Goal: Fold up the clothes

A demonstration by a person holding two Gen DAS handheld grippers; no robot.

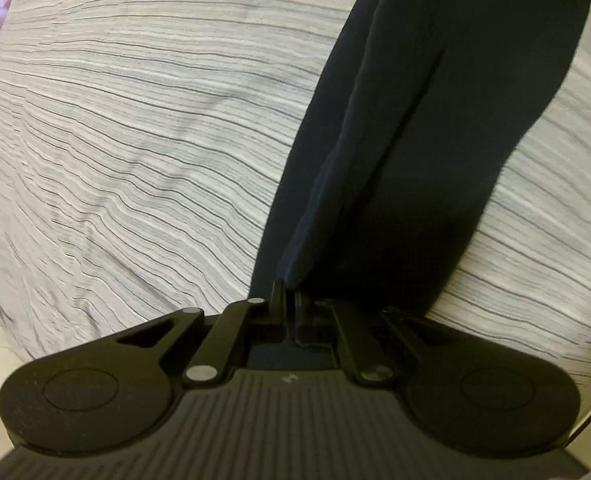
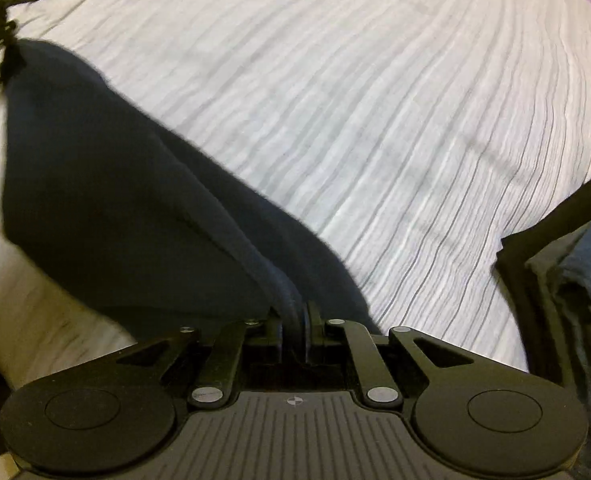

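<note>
Left wrist view: left gripper (image 1: 290, 294) pinched tight on an edge of the dark navy garment (image 1: 427, 128), jaws drawn almost together with cloth caught between them. Garment stretched away from the fingertips up toward the top right, taut and creased lengthwise, with one long fold line down its middle. Beneath and on both sides, the striped bedspread (image 1: 147, 128), pale grey and white with thin dark lines, faintly rumpled. Whole picture slightly blurred. Right wrist view: right gripper (image 2: 295, 322) likewise clamped on the dark navy garment (image 2: 107, 200), a thick rolled edge of cloth squeezed between the narrow jaws. Garment spread from the fingertips out to the left and upward, bunched in broad soft folds, over the striped bedspread (image 2: 375, 112). At the top left corner, a black-and-white patterned cloth (image 2: 3, 4), touching or overlapping the garment's far end; which of the two, impossible to tell. At the right edge, a stack of folded clothes (image 2: 555, 272), dark pieces with a blue-grey one on the outside, lying on the bed well apart from the held garment.
</note>
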